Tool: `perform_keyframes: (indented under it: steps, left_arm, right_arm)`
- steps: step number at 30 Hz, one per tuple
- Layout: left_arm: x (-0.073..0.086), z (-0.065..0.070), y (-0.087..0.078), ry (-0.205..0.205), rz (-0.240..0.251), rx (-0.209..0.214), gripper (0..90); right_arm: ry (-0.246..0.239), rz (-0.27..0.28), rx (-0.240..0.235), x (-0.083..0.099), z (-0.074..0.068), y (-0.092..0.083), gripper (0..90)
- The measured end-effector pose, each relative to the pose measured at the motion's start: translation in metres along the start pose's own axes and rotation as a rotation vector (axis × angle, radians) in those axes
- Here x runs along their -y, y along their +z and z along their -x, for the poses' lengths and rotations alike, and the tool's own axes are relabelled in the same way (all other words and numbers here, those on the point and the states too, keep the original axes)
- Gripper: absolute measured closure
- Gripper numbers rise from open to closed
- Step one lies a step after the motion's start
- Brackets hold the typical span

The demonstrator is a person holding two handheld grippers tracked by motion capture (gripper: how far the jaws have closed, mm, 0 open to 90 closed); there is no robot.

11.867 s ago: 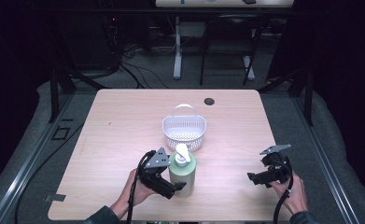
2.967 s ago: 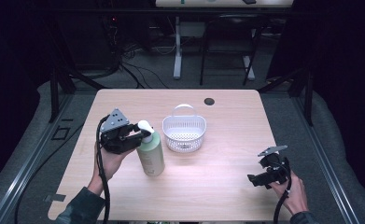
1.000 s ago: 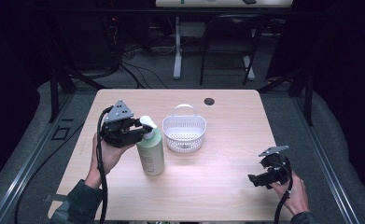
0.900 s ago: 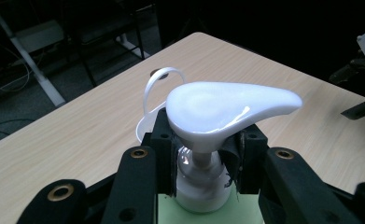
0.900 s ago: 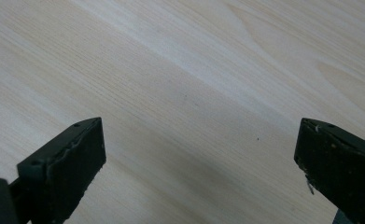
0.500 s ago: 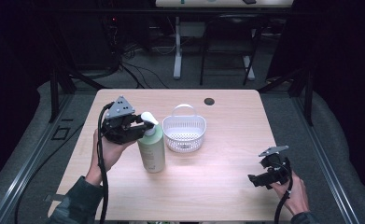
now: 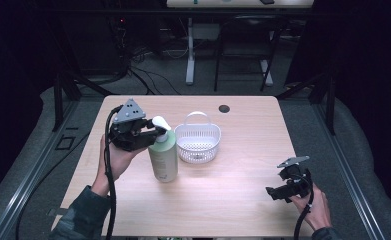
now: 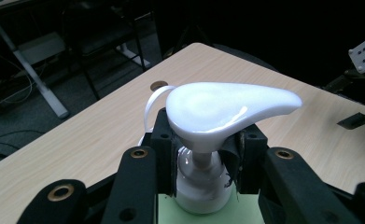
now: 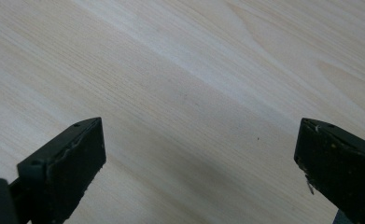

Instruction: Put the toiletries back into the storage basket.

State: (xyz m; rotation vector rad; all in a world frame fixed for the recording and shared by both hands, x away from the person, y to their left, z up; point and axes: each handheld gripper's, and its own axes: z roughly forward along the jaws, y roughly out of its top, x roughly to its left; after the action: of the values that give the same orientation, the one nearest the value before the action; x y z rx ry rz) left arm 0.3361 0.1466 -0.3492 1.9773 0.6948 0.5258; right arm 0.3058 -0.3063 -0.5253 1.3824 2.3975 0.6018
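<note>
At the table's left half, we see the left gripper [image 7: 150, 135] clamped on the neck of a green pump bottle [image 7: 163, 159], its jaws closed just under the white pump head [image 8: 227, 108]. The bottle stands upright on the wooden table [image 7: 233, 200], long axis vertical, just left of the white basket [image 7: 198, 143]. We judge any next move to be the left hand's: the right gripper [image 7: 283, 192] hovers well apart at the near right, jaws spread and empty.

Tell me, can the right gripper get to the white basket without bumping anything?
Probably yes. The right gripper is open with bare table between it and the white basket; the green bottle stands off to the basket's other side.
</note>
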Motion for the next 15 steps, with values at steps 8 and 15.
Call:
perform_keyframes:
  steps: [8, 15]
  left_arm:
    - [-0.0053, 0.0002, 0.0005, 0.004, 0.000, 0.006, 67.2]
    - [-0.0101, -0.0001, 0.0002, 0.008, 0.001, 0.005, 67.3]
  right_arm:
    - [0.001, -0.002, -0.001, 0.0001, 0.0002, 0.0003, 1.4]
    - [0.001, -0.005, 0.001, 0.0004, 0.0003, 0.0006, 1.4]
